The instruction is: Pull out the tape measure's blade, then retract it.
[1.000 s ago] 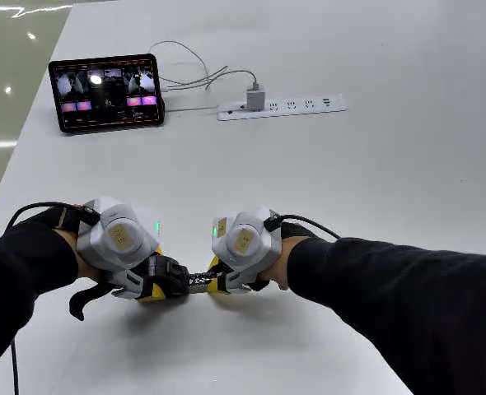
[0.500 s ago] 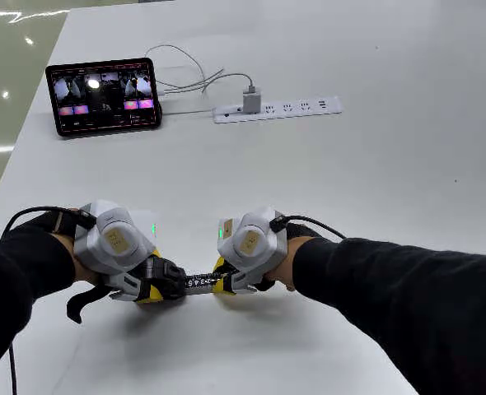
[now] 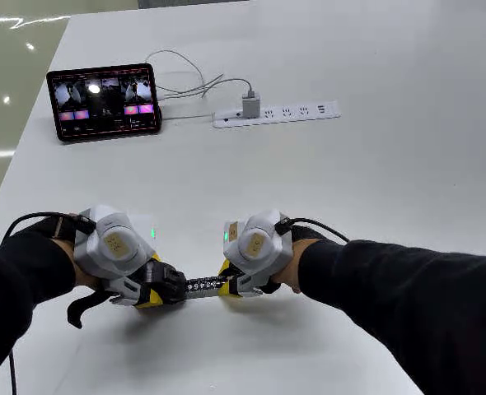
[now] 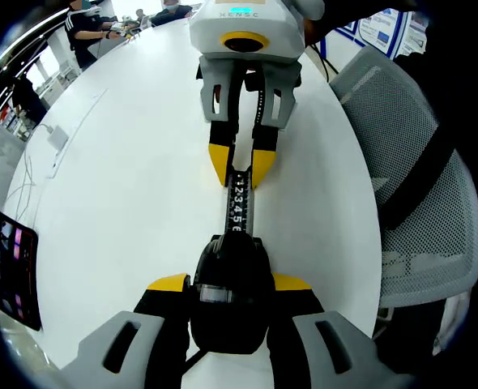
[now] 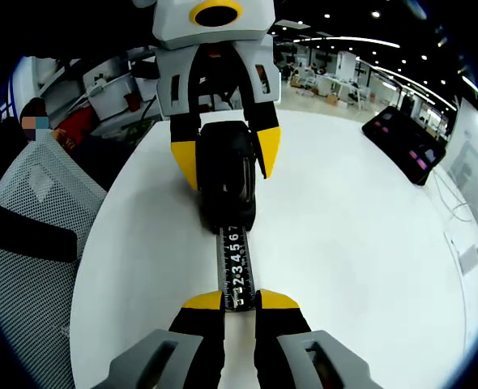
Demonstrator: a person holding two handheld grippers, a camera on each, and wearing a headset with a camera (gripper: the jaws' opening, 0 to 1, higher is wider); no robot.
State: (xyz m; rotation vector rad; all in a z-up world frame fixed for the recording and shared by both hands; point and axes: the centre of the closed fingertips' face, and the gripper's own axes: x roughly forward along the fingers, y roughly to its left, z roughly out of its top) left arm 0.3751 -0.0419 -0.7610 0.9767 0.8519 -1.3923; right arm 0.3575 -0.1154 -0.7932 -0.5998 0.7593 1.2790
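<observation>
White bench (image 3: 375, 123) carries the tape measure (image 3: 167, 282) toward its near left side, clamped in the left claw (image 4: 229, 284). The right claw (image 5: 239, 300) is closed on the blade (image 4: 236, 207) at its tip, with a short numbered stretch showing between.

White workbench (image 3: 375, 123); grey mesh chair (image 4: 427, 267) beside it (ceiling lights (image 5: 377, 14) glow overhead).

Head view: high, looking forward-down over white table (image 3: 375, 123). Gripper views: low, close, facing each other along black numbered tape blade (image 4: 237, 207), shared by all three.
</observation>
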